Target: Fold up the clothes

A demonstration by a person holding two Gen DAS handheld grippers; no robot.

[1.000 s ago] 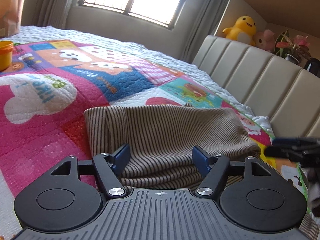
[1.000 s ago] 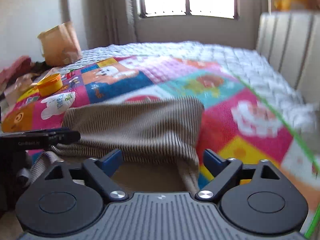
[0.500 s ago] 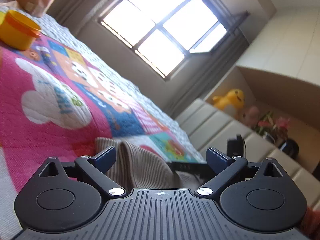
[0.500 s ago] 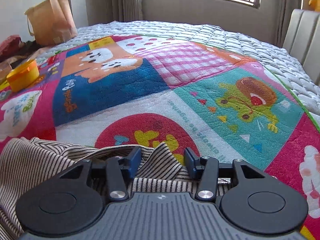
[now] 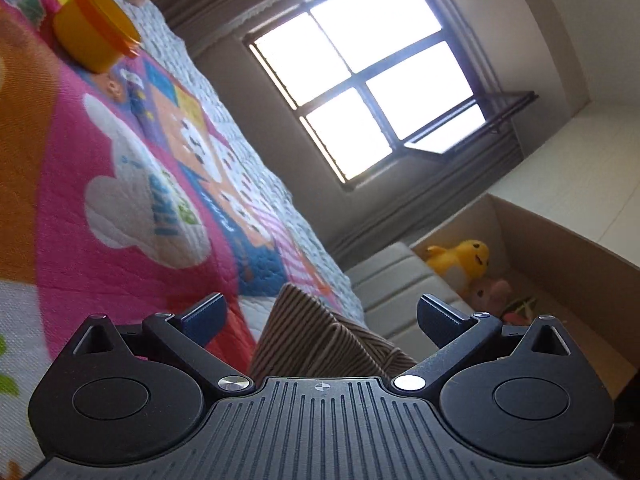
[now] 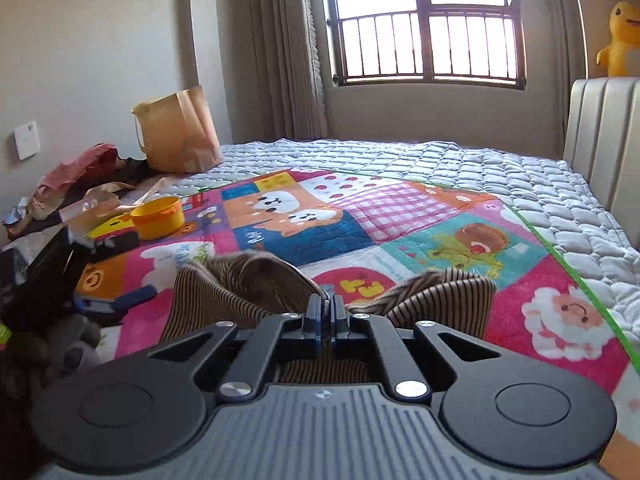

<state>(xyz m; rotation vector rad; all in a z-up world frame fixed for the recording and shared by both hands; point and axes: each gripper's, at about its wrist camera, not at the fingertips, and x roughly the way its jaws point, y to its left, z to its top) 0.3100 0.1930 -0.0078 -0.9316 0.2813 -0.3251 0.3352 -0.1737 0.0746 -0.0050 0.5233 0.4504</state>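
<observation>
A brown striped knit garment lies bunched on the colourful patchwork bed cover. My right gripper is shut on a fold of that garment, and the cloth rises to either side of the closed fingers. In the left wrist view the same striped garment stands up as a peak between the wide-apart fingers of my left gripper, which is open and tilted steeply; the blue pads do not touch the cloth.
A yellow-orange tub sits on the cover at the left, also seen as the tub. A brown paper bag and a clutter pile lie behind it. The padded headboard borders the right, with plush toys on its shelf.
The right gripper has closed on the garment's fold and lifted it. The left gripper stays open and has tilted further, its view swinging up towards the window.
</observation>
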